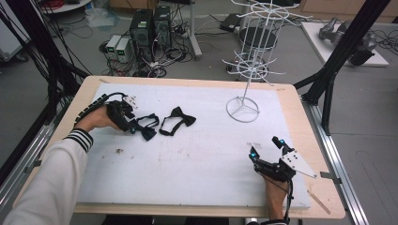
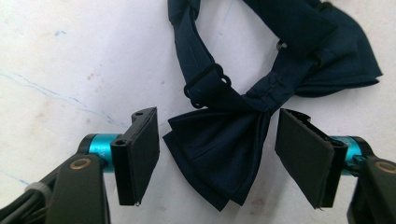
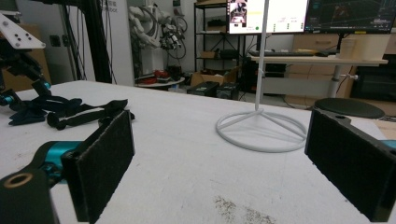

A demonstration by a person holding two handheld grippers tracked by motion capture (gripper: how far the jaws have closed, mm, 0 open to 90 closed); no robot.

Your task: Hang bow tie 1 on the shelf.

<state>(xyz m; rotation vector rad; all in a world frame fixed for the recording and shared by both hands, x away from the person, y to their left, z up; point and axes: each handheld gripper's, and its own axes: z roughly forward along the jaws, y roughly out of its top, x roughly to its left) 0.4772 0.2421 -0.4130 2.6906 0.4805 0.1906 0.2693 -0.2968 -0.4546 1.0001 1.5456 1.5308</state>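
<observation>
— Fingers of the left gripper are spread wide, one on each side of a bow tie. Do they touch it?

— No. A gap shows on both sides. The pads are flat, black and matte, on teal stubs. The tie is dark navy, a smooth woven cloth with a slight sheen. Its wings are folded in layers and pinched at a middle knot, and a strap with a small dark slider runs off from it.

— Where does it lie?

— On the left part of the worktop, flat on a white sheet that is faintly scuffed and stained. In the high view a second tie, black, lies just beside it to the right, strap looped.

— And the right gripper?

— Low at the right front of the sheet, well apart from both ties. Its fingers are spread too, with nothing between them; their pads look like coarse black foam.

— What stands ahead of it?

— A white wire rack, a thin pole on a round ring base with three spokes, tiers of prongs higher up. The worktop edge is pale wood.
</observation>
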